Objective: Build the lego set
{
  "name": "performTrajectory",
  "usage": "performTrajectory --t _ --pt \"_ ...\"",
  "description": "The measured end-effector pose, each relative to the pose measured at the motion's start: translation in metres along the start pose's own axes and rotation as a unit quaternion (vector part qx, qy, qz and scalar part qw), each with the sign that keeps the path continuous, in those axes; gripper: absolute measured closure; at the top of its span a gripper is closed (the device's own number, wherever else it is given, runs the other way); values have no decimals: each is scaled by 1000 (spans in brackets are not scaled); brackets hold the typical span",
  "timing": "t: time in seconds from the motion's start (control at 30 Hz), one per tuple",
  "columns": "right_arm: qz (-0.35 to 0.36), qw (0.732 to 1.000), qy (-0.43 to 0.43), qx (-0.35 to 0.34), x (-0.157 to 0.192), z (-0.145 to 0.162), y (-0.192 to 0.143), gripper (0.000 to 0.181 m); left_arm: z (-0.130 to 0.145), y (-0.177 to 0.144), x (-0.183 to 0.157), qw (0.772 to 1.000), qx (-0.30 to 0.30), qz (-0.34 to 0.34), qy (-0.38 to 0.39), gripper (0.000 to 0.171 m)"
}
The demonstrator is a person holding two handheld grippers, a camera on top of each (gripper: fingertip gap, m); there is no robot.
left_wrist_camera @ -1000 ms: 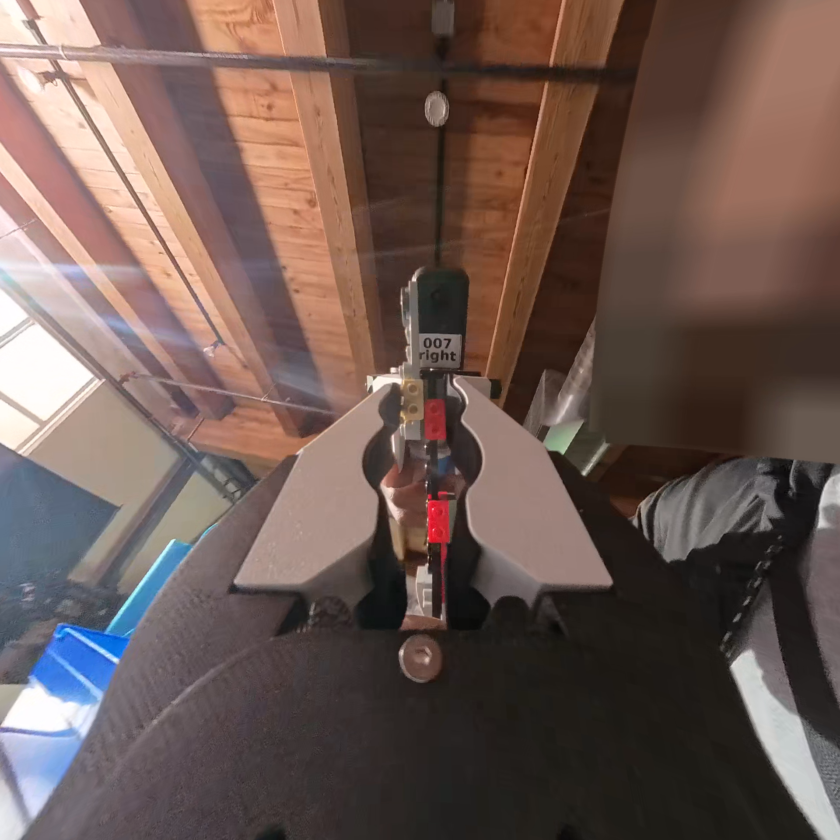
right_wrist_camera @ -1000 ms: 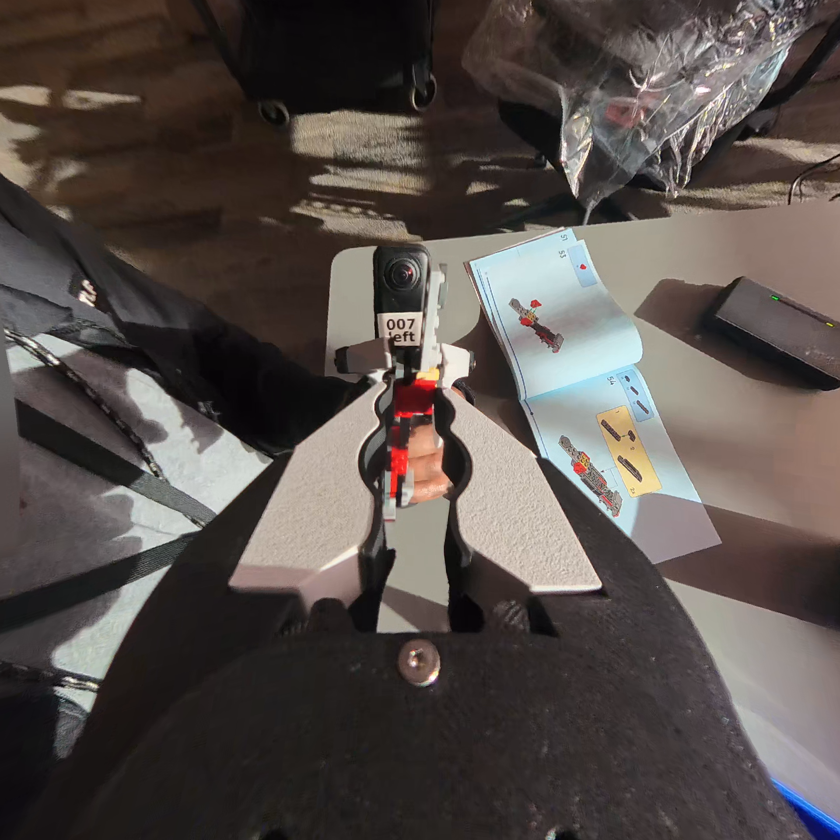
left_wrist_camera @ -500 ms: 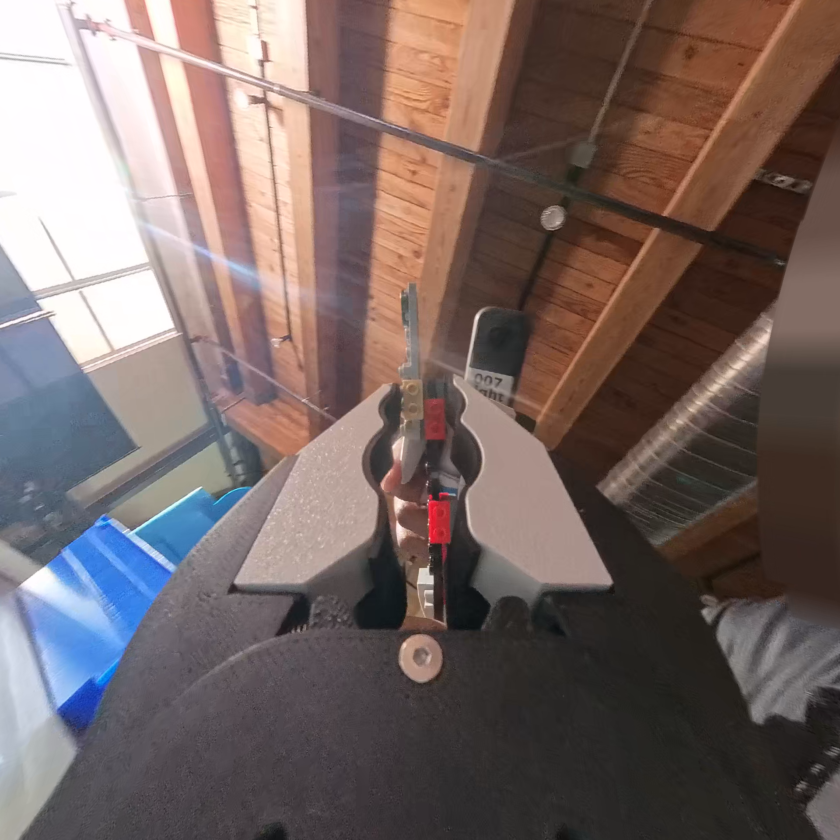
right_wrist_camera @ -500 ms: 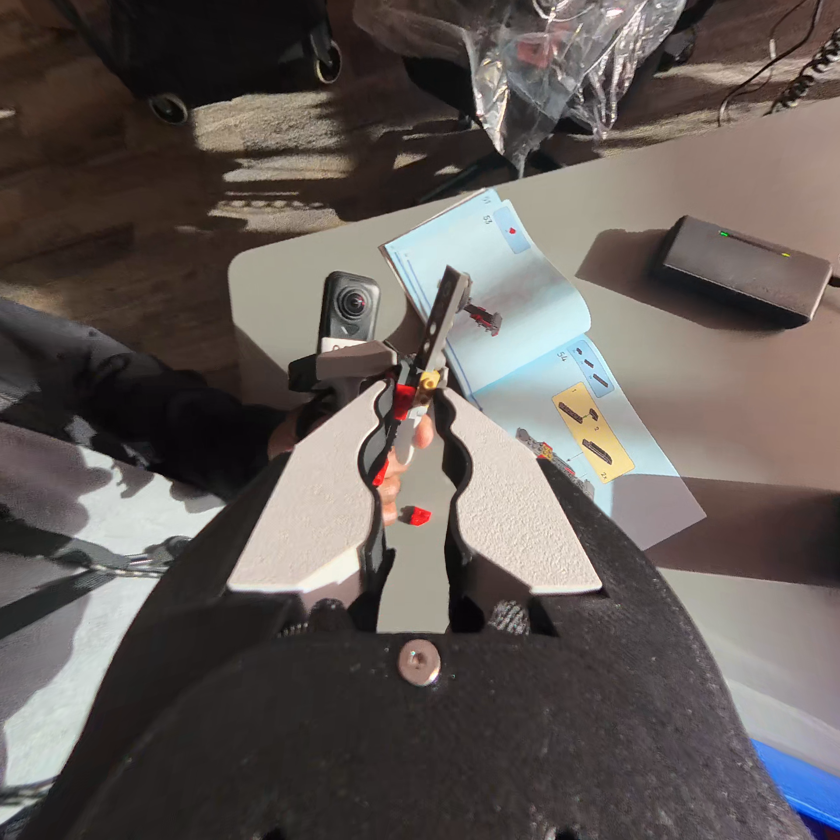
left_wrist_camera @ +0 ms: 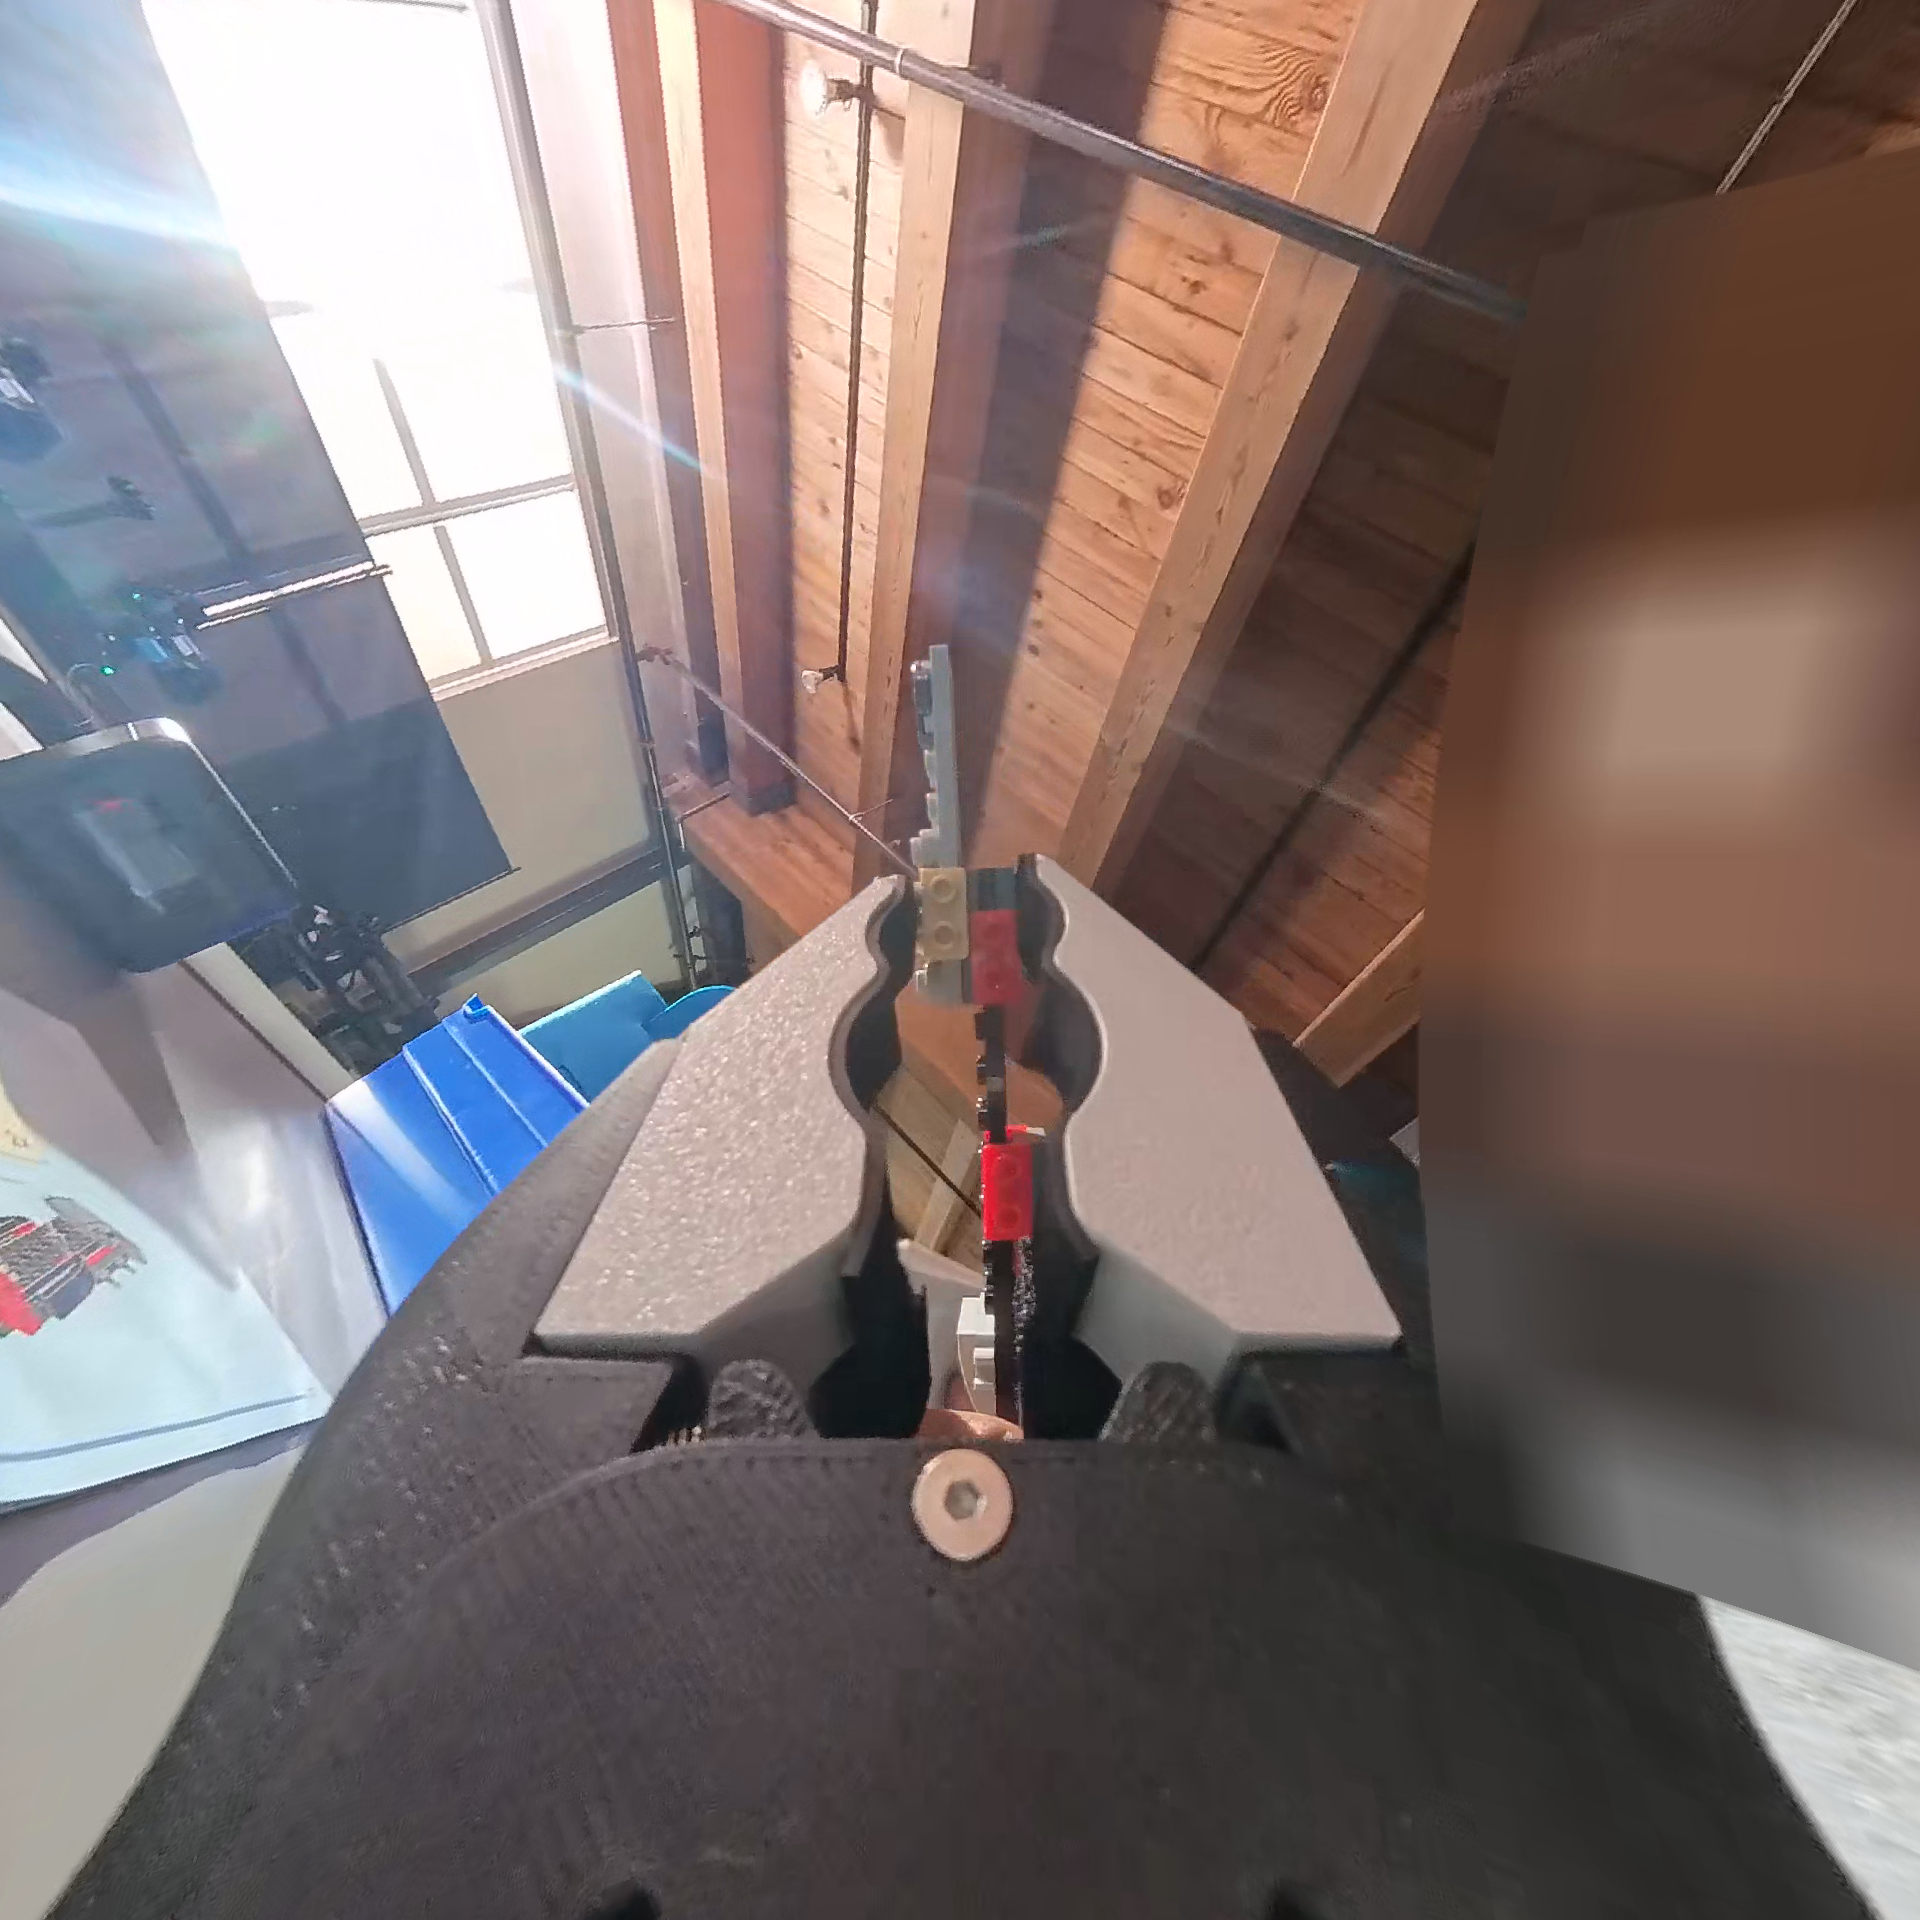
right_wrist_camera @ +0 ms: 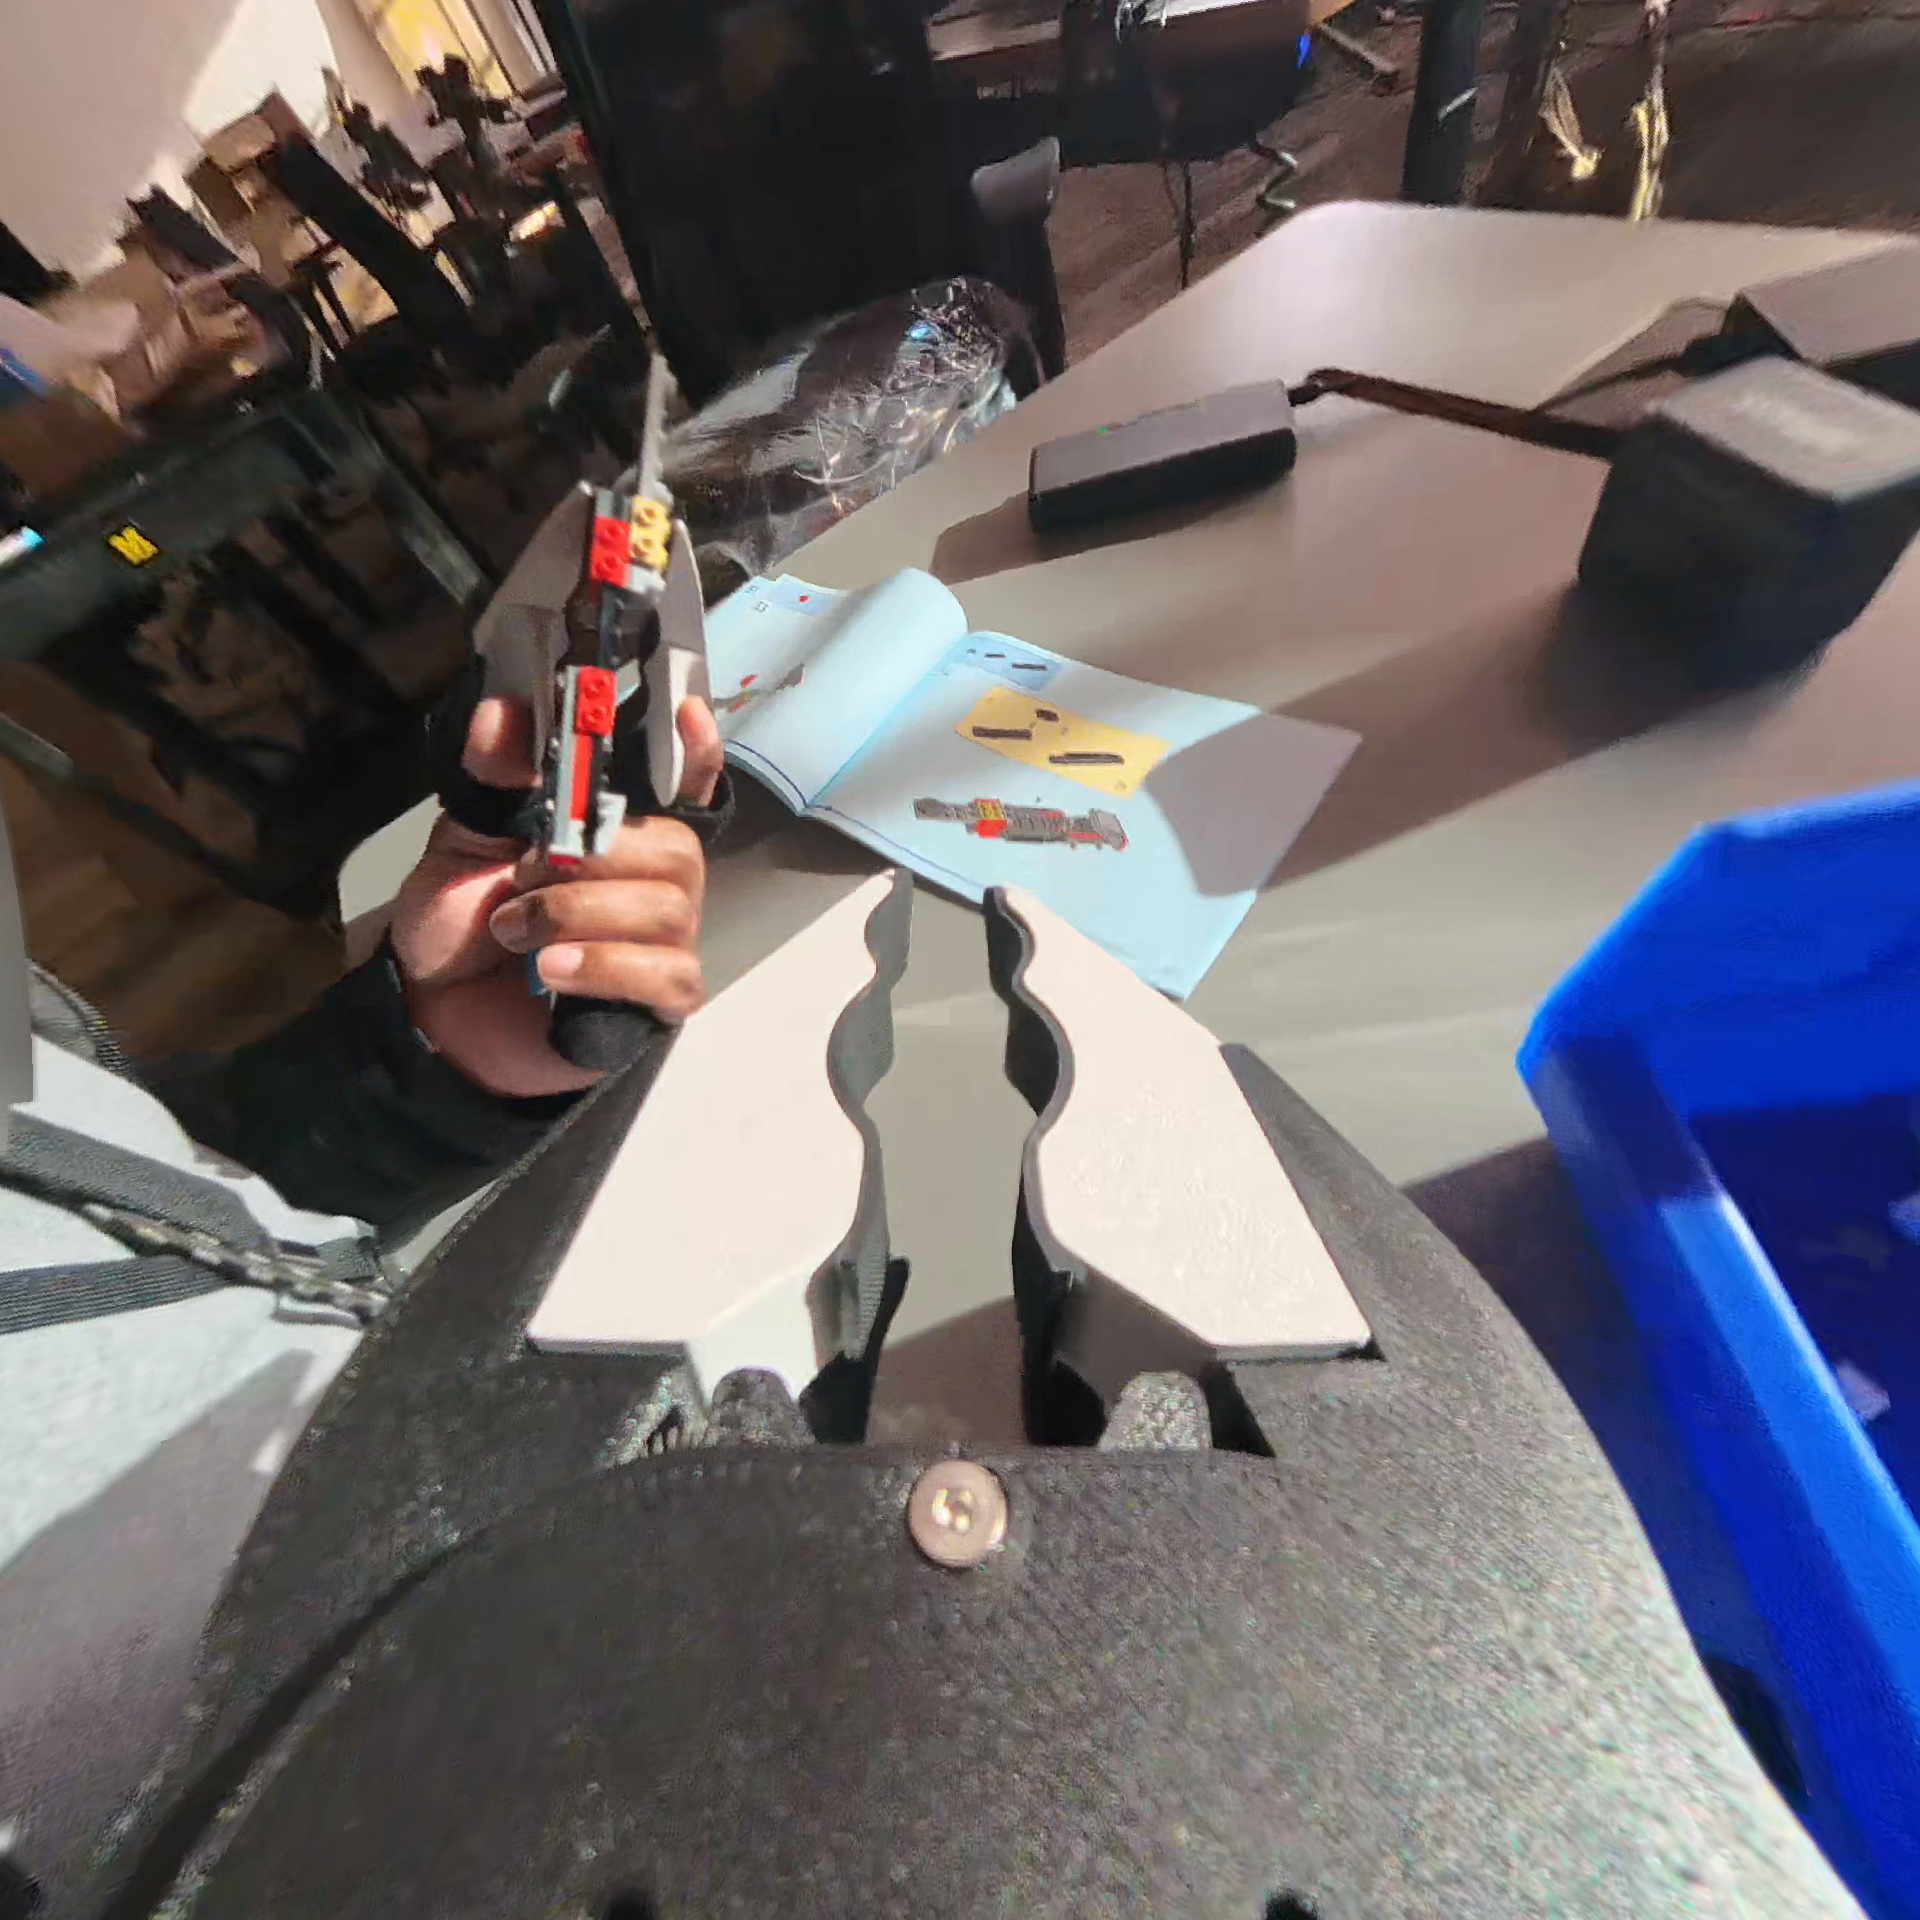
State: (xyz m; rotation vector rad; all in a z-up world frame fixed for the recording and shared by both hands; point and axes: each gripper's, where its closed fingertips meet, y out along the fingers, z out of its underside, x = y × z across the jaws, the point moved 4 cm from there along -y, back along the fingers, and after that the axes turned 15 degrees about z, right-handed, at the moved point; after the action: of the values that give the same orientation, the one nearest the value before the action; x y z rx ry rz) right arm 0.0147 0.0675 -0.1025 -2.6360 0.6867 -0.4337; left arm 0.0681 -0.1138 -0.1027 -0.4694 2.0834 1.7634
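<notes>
The left gripper [left_wrist_camera: 971,883] is clamped on the lego build [left_wrist_camera: 987,956], a thin strip of red, tan, grey and black pieces standing edge-on between the grey fingers [left_wrist_camera: 748,1143], with a grey plate rising past the tips toward the wooden ceiling beams [left_wrist_camera: 1195,520]. In the right wrist view that same left gripper [right_wrist_camera: 608,540] is raised off to the left, gripped by a hand [right_wrist_camera: 551,925], with the build [right_wrist_camera: 603,644] running down between its fingers. The right gripper [right_wrist_camera: 948,883] holds nothing: its jaws stand a narrow gap apart above the grey table [right_wrist_camera: 1455,644]. Just beyond its tips lies the open light-blue instruction booklet [right_wrist_camera: 997,748], with printed step numbers too small to read. A blue bin [right_wrist_camera: 1745,1143] stands to the right; a flat black box [right_wrist_camera: 1164,462] with a cable lies farther back.
</notes>
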Motion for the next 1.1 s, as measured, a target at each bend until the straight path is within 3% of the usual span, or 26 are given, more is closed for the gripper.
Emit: performTrajectory --t 0.23,0.43,0.53,0.87,0.93,1.1 --pt "-32 999 -17 38 -1 35 -49 166 11 7 -3 999 41 10 13 152" --pt "-69 965 -195 160 20 123 -114 151 12 9 -5 999 49 18 13 153" --pt "-90 953 -232 173 36 154 -138 144 16 10 -6 998 56 22 11 152" --pt "-82 929 -308 187 52 195 -136 149 18 11 -5 998 62 22 7 152" --pt "-76 931 -305 186 51 195 -133 162 17 10 -6 998 62 21 9 152" --pt "-58 935 -288 198 44 188 -123 162 18 10 -5 998 60 21 4 152"
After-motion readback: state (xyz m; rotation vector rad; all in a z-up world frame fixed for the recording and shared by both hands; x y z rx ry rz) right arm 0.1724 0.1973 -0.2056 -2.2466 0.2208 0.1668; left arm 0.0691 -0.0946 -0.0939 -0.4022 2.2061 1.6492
